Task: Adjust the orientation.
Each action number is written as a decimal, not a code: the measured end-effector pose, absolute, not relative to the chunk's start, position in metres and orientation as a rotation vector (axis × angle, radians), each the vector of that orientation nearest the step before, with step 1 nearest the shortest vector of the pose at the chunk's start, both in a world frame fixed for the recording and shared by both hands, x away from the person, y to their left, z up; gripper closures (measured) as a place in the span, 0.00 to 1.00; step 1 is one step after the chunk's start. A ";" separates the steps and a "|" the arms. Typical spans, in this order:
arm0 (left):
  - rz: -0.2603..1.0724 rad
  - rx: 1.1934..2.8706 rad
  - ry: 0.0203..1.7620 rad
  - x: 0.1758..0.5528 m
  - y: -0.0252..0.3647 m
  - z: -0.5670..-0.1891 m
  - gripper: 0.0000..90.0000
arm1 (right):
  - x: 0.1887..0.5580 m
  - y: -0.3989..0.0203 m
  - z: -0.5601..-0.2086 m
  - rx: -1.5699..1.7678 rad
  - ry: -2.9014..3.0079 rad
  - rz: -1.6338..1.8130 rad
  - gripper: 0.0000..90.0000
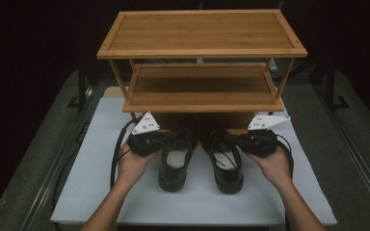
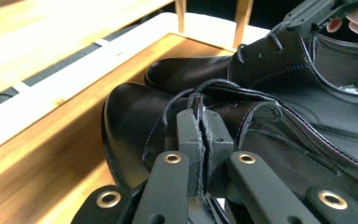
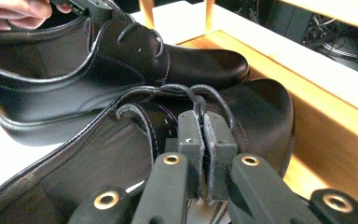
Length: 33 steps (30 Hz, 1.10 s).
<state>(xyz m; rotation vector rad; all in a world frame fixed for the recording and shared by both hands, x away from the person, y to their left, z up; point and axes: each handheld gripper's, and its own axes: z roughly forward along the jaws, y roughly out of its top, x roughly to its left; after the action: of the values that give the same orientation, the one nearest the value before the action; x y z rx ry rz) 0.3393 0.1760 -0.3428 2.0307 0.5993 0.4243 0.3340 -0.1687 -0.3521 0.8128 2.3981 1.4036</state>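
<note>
Two black leather lace-up shoes stand side by side on a white board (image 1: 101, 192), toes resting on the lowest shelf of a wooden rack (image 1: 202, 94). My left gripper (image 1: 166, 139) reaches in from the left of the left shoe (image 1: 176, 163) and is shut on its lace; in the left gripper view the jaws (image 2: 204, 116) pinch a lace loop above the left shoe's toe (image 2: 130, 121). My right gripper (image 1: 232, 139) comes from the right of the right shoe (image 1: 226, 166), and its jaws (image 3: 200, 116) pinch that shoe's lace above the right shoe's upper (image 3: 261, 107).
The rack's middle shelf (image 1: 202, 86) and top shelf (image 1: 200, 31) overhang the shoe toes. Its thin posts (image 2: 242, 18) stand just behind the shoes. Gripper cables (image 1: 115, 154) trail over the white board. Grey table surface (image 1: 347, 144) flanks the board.
</note>
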 end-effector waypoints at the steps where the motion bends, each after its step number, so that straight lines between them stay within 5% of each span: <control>1: 0.428 2.027 0.608 0.343 0.174 -0.345 0.98 | 0.338 -0.168 -0.353 0.813 2.393 1.403 0.97; 15: 0.516 1.960 0.692 0.374 0.154 -0.370 0.98 | 0.376 -0.153 -0.368 0.857 2.337 1.346 0.97; 33: 0.501 1.965 0.694 0.369 0.149 -0.384 0.97 | 0.376 -0.143 -0.378 0.865 2.322 1.340 0.96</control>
<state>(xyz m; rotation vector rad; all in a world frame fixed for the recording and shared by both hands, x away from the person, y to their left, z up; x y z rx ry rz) 0.3687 0.1494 -0.3839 1.9652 0.6939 0.5011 0.3765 -0.1432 -0.3780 0.8650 2.3223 1.3400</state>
